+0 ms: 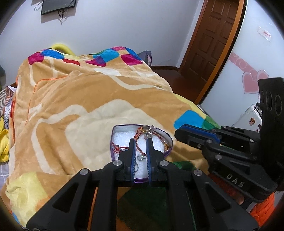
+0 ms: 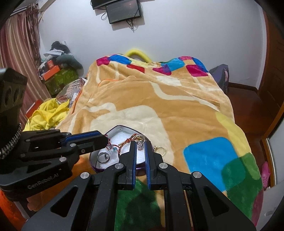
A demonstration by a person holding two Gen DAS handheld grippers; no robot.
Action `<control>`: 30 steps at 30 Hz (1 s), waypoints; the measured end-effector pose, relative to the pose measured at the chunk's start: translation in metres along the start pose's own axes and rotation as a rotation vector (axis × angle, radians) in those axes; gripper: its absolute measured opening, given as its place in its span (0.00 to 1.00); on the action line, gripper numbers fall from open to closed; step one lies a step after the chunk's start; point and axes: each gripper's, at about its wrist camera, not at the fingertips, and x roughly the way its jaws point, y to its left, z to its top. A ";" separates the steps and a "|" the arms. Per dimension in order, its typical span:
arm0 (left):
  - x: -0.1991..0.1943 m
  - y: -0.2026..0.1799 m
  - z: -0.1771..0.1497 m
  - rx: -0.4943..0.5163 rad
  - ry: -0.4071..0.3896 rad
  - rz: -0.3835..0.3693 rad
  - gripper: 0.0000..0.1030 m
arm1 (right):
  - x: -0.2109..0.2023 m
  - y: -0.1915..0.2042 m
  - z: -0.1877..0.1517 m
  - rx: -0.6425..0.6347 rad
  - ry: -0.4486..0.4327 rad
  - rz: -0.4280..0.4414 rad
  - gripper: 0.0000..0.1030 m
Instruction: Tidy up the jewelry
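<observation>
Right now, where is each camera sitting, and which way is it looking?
Left wrist: sits on the left gripper, looks down its fingers over the tin on the blanket toward the door; the right gripper shows at right.
Right wrist: sits on the right gripper, looks over the tin toward the far wall and screen; the left gripper shows at left.
Both share the tin, blanket, each other's gripper.

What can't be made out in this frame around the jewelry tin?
- Left wrist view: the near part of the tin is hidden behind the left gripper.
- Right wrist view: the tin's left rim is covered by the left gripper; the right gripper hides its near edge.
- The gold ring on the blanket: too small to show detail.
</observation>
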 end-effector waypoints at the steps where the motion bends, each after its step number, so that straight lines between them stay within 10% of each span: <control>1: 0.000 -0.001 0.000 0.002 0.002 0.001 0.10 | -0.001 -0.002 0.000 0.008 0.002 0.003 0.08; 12: -0.043 -0.012 0.004 0.040 -0.083 0.091 0.30 | -0.029 -0.002 0.007 0.024 -0.022 -0.005 0.19; 30: -0.218 -0.058 0.002 0.068 -0.489 0.178 0.44 | -0.191 0.057 0.020 -0.061 -0.450 -0.022 0.20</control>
